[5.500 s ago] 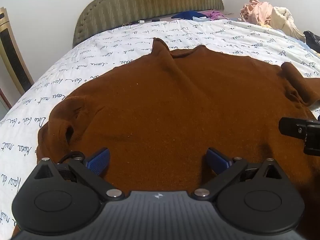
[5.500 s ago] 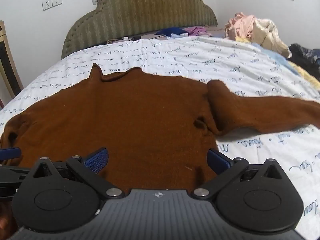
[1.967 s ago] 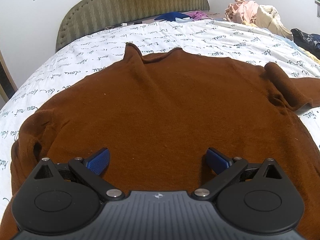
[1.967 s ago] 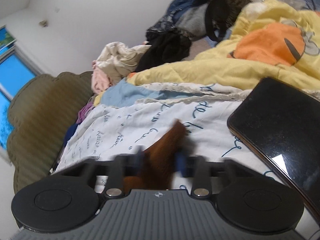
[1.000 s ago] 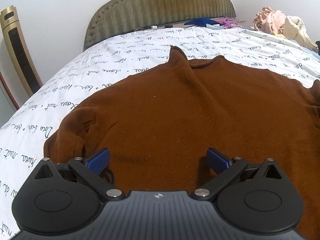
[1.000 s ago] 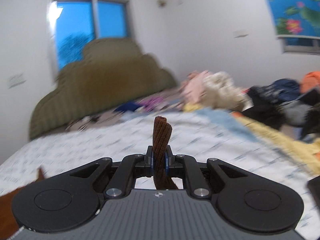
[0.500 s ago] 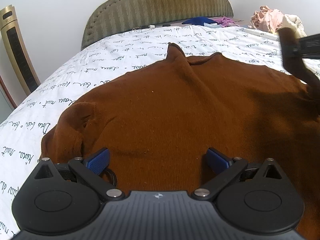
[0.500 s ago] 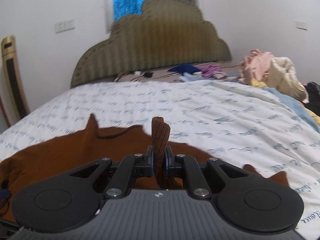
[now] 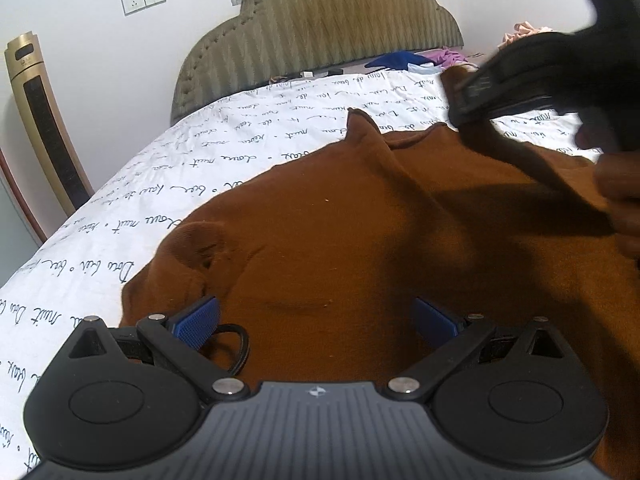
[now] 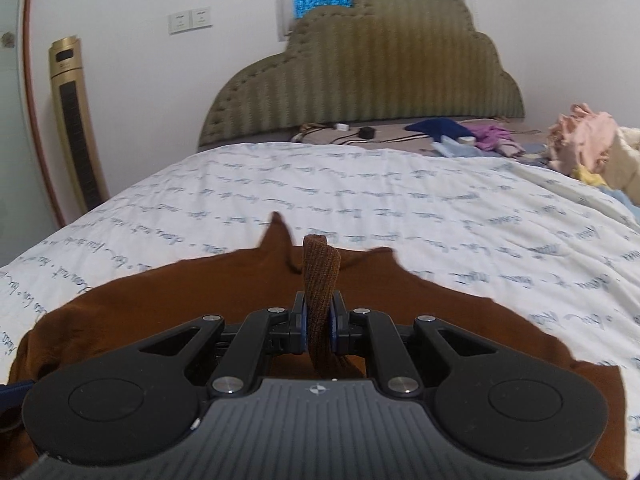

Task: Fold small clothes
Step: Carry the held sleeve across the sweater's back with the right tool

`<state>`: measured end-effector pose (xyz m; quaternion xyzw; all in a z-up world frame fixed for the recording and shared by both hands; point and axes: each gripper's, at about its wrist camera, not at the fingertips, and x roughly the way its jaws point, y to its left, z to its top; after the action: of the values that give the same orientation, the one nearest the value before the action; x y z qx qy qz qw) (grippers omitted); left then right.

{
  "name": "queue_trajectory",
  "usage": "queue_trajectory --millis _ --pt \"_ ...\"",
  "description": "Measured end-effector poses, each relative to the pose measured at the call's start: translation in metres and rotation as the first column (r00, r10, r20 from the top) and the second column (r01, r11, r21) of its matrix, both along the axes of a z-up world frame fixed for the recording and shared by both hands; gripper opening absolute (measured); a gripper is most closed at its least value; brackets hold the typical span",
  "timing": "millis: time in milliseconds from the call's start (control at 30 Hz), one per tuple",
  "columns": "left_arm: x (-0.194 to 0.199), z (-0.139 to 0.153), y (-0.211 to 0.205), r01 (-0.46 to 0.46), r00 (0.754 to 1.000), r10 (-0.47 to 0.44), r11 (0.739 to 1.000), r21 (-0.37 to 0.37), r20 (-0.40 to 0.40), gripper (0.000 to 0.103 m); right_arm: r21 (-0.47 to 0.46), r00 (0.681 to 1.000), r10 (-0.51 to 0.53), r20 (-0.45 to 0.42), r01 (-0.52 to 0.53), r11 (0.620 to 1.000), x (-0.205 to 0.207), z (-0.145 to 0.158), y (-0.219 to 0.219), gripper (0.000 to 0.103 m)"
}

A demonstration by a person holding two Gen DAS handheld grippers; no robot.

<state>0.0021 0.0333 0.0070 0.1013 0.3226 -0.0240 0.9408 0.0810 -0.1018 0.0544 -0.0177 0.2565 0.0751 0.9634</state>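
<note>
A brown knit sweater (image 9: pixel 360 220) lies flat on the bed, collar away from me; it also shows in the right wrist view (image 10: pixel 160 304). My left gripper (image 9: pixel 316 320) is open and empty, low over the sweater's near left part, beside the bunched left sleeve (image 9: pixel 192 248). My right gripper (image 10: pixel 319 330) is shut on the ribbed cuff of the right sleeve (image 10: pixel 320 276) and holds it above the sweater's body. In the left wrist view the right gripper (image 9: pixel 452 96) is blurred at the upper right, with the sleeve (image 9: pixel 532 160) trailing down from it.
The bed has a white sheet with script print (image 10: pixel 400 200) and an olive padded headboard (image 10: pixel 368 68). Loose clothes (image 10: pixel 584 140) are piled at the far right. A gold tower fan (image 9: pixel 44 120) stands to the left of the bed.
My right gripper has carried the sleeve cuff leftward, from the right side of the bed to over the sweater's body. My left gripper has stayed open, shifting only slightly.
</note>
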Motion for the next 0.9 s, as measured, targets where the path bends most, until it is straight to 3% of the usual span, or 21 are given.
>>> queue_trajectory --millis 467,733,900 --pt "-0.005 -0.001 0.029 -0.045 0.999 0.045 0.999 -0.011 -0.012 0.103 0.025 0.987 0.16 -0.021 -0.16 0.987 0.03 -0.003 0.096 0.015" --pt "-0.007 -0.001 0.043 -0.066 0.998 0.066 0.998 -0.018 -0.017 0.103 0.02 0.974 0.203 -0.099 -0.201 0.979 0.04 -0.026 0.117 0.016" --pt "-0.012 0.003 0.046 -0.073 0.997 0.072 0.997 -0.023 -0.015 0.103 0.123 0.951 0.244 -0.188 -0.224 0.967 0.045 -0.038 0.109 0.032"
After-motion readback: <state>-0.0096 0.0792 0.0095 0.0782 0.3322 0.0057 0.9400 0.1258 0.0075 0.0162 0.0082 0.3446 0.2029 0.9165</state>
